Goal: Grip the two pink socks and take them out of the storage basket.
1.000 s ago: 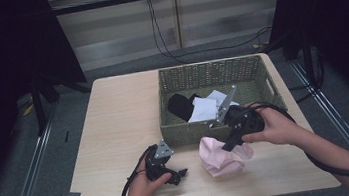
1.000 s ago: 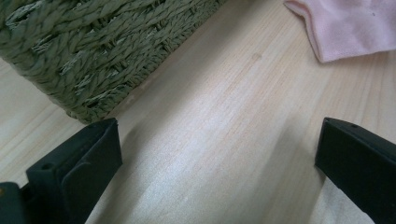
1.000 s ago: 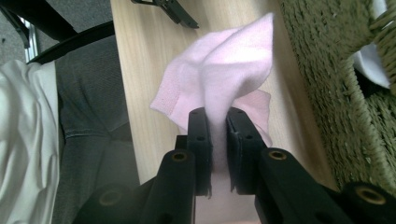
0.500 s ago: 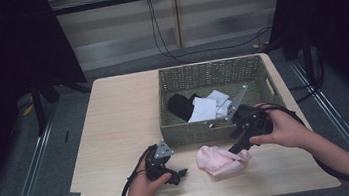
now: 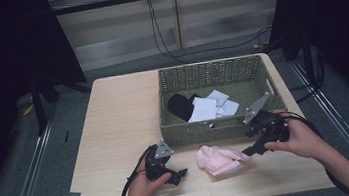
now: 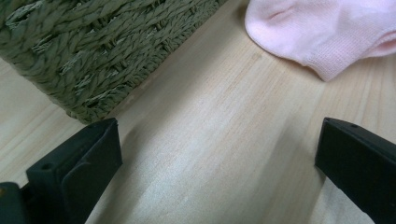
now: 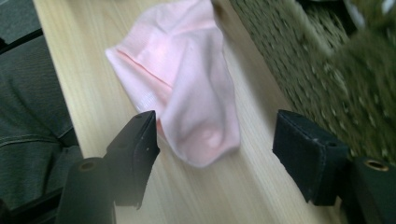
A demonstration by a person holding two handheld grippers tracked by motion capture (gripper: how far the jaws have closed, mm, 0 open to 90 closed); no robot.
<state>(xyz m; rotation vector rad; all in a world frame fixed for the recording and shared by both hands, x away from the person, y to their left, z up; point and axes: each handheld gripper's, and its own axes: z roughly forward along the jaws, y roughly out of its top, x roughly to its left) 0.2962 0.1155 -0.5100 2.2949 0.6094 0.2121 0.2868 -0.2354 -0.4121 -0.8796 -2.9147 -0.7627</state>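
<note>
A pink sock (image 5: 218,159) lies crumpled on the wooden table (image 5: 115,125), just in front of the woven green basket (image 5: 221,128). My right gripper (image 5: 250,152) is open at the sock's right end, its jaws wide apart with the sock's (image 7: 187,88) tip lying on the table between them. My left gripper (image 5: 181,174) rests low on the table to the left of the sock, open and holding nothing. In the left gripper view the sock (image 6: 327,32) lies ahead to the right, past the jaws, with the basket (image 6: 93,51) wall ahead to the left.
The basket holds a black sock (image 5: 181,105) and white socks (image 5: 211,106). The table's front edge runs close behind both hands. Bare tabletop stretches left of the basket. Cables trail from each gripper.
My right gripper carried the pink sock down and to the right, let it go onto the table and opened. The left gripper stayed in place.
</note>
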